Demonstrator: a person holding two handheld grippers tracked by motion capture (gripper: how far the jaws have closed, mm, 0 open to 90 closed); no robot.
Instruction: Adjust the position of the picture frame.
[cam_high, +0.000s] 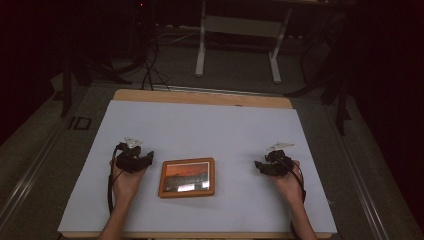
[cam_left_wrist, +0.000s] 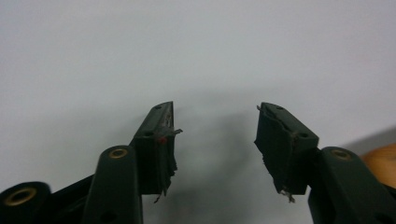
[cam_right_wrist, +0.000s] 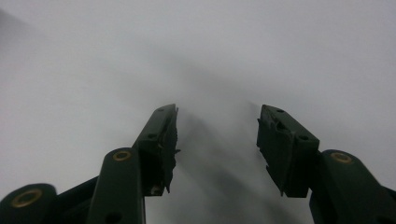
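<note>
Wooden frame lies flat on the surface between left tongs and right tongs, both wide, empty. Flat edges could slip from a shallow pinch.

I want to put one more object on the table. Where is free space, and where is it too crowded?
The white sheet is bare across its far half, beyond the framed picture. Bare strips also lie between the picture and the right gripper, and near the front edge. It is tight between the left gripper and the picture's left side.
</note>
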